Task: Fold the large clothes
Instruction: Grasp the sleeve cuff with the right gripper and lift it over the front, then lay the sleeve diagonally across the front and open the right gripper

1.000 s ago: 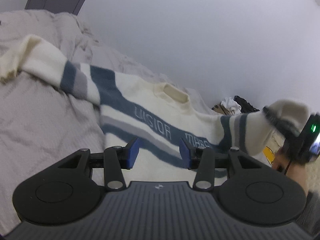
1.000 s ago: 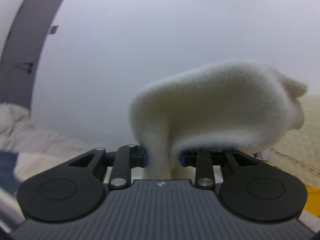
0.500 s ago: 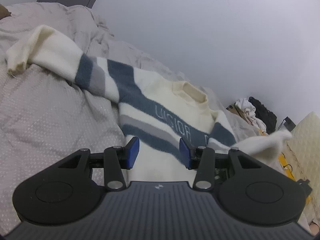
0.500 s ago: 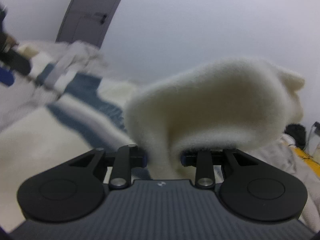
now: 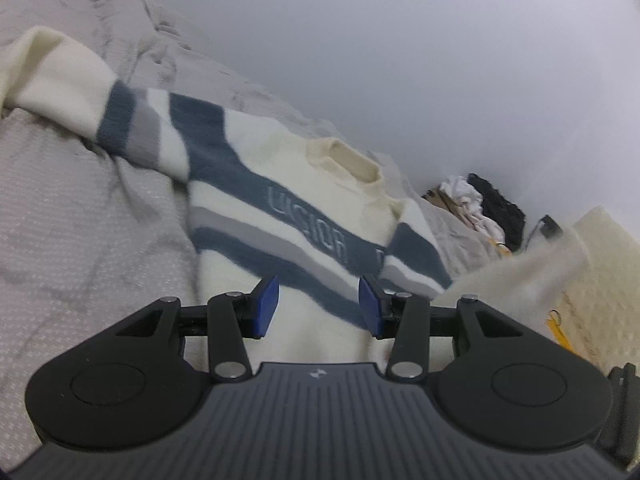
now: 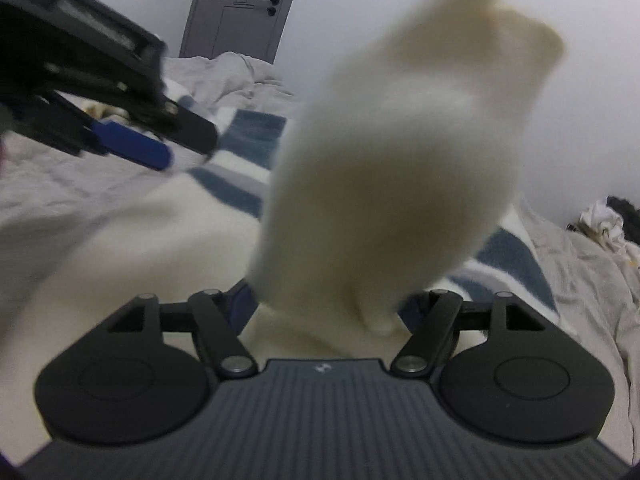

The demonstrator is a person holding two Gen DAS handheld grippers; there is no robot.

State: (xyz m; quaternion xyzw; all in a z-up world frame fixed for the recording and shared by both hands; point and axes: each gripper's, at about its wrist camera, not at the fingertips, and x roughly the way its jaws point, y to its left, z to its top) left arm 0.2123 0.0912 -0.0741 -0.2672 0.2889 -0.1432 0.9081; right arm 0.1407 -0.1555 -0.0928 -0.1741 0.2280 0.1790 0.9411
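A cream sweater [image 5: 320,184] with blue and grey stripes lies face up on the bed, its collar toward the wall. One sleeve [image 5: 60,76] stretches out to the far left. My left gripper [image 5: 318,306] hovers open over the sweater's lower body with nothing between its blue pads. In the right wrist view the other sleeve's cream cuff [image 6: 400,160] stands blurred between the jaws of my right gripper [image 6: 328,308], which are opening wide; the pads no longer press on it. The left gripper's blue pad [image 6: 132,148] shows at upper left there.
A rumpled grey bed cover [image 5: 80,220] lies under the sweater. A pile of white and black clothes [image 5: 480,204] sits by the wall at the right. A cream quilted surface [image 5: 600,264] is at the far right, a grey door [image 6: 240,12] behind the bed.
My right gripper swung down over the sweater with the cuff pinched, then spread its jaws and the cuff came loose. The left gripper sank slightly toward the sweater, still open.
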